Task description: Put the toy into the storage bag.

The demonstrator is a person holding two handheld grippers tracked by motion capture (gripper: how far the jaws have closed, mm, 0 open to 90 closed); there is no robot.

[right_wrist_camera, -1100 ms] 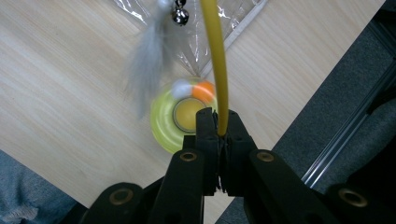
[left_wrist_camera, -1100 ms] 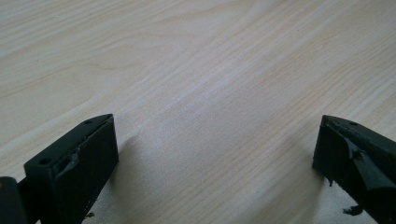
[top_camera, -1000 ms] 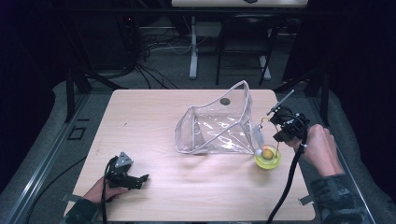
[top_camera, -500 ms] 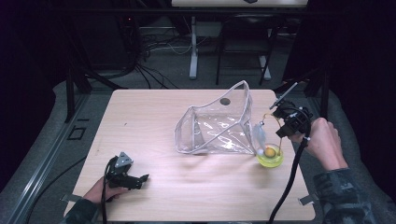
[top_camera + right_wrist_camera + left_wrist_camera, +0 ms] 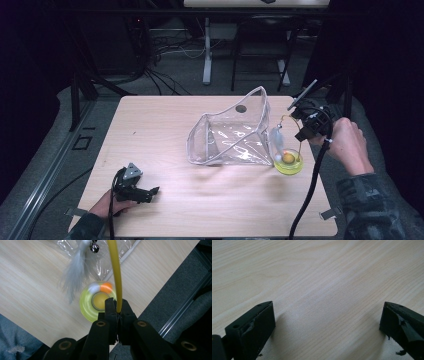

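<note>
A cat toy stands at the table's right edge: a yellow-green round base [image 5: 288, 163] [image 5: 86, 307] with an orange and a white ball, and a thin yellow wire [image 5: 115, 270] rising from it. A grey feather [image 5: 276, 137] [image 5: 75, 267] and a small bell [image 5: 94, 248] hang from the wire's end. My right gripper [image 5: 301, 131] [image 5: 116, 303] is above the base, shut on the yellow wire. A clear plastic pouch [image 5: 230, 135] lies just left of the toy. My left gripper [image 5: 150, 192] [image 5: 328, 312] rests open on bare wood at the front left.
The light wooden table [image 5: 165, 125] has a small round hole [image 5: 241, 108] behind the pouch. Its right edge runs close beside the toy, with grey floor [image 5: 175, 290] beyond. Cables and stand legs sit behind the table.
My right gripper has drifted slightly away from me and to the right with the yellow wire in it, and the feather has swung. The left gripper has stayed put.
</note>
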